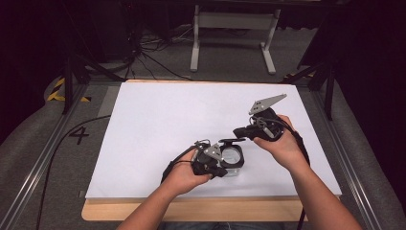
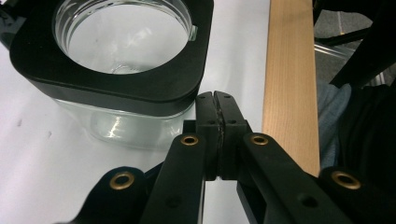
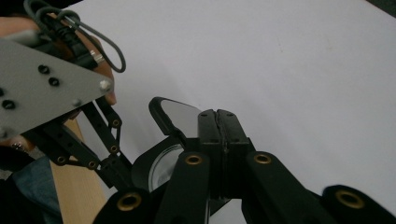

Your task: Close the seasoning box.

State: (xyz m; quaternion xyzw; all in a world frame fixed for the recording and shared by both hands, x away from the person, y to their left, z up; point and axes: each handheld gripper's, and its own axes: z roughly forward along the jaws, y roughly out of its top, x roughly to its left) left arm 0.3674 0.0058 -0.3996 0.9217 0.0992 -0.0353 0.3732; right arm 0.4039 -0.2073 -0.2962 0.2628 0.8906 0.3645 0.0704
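Glass jar (image 1: 232,160) with black collar seen near desk (image 1: 158,120) front edge, left gripper (image 2: 216,100) fingers closed empty beside it, right gripper (image 3: 223,122) fingers closed by raised lid (image 3: 175,119); jar could be nudged off the edge.

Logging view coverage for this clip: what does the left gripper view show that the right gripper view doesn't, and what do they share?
Left gripper view alone: the glass jar's open mouth, its clear wall below the black collar, and the left gripper shut. Right gripper view alone: the black lid raised, at the shut right gripper. Both: white table surface and wooden edge.
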